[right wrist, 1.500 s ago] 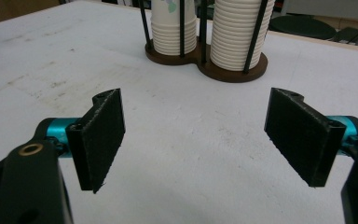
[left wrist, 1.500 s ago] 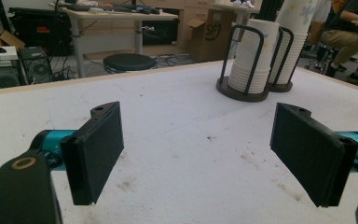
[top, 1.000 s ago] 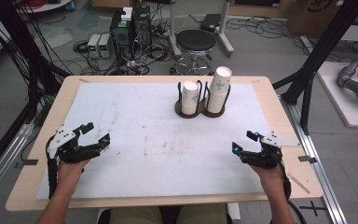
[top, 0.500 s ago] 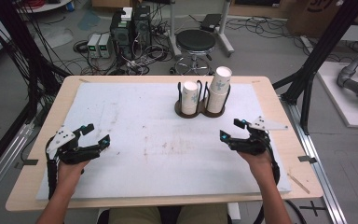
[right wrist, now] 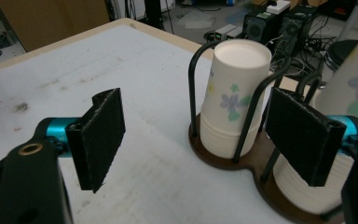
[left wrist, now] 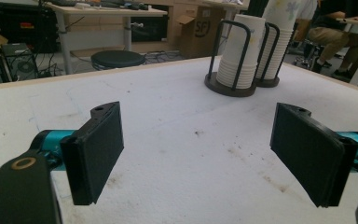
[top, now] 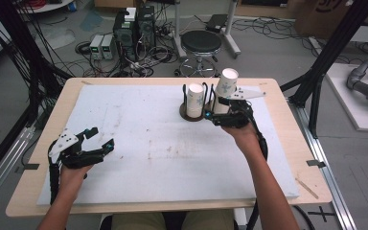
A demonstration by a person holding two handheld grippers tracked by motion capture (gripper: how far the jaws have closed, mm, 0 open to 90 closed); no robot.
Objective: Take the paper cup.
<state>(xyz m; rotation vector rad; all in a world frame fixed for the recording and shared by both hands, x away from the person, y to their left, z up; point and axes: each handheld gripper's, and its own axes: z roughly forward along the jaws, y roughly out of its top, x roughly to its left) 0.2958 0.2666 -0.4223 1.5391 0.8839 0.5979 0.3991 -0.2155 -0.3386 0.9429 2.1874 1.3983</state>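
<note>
Basically nothing's done yet, as far as I can tell. The right claw point(top: 210, 114) is up at the dark double-ring wire cup holder point(top: 192, 116) near the far edge of the white foam-covered worktop point(top: 148, 158), with its jaws spread wide and nothing between them. In the right gripper view the shorter stack of white paper cups with flower prints point(right wrist: 233, 98) sits in its ring a bit ahead of the jaws, and the taller stack of the same flowery paper cups point(top: 226, 93) is right beside the far jaw, maybe brushing it, hard to say. No cup is out of the holder.

The left claw point(top: 97, 140) is way back at the near left of the worktop, jaws also wide apart, holding nothing, just pointed toward the holder.

So my read: the reach is done, the grab isn't. Still left is closing on a cup, pulling it off its stack, and whatever comes after.
</note>
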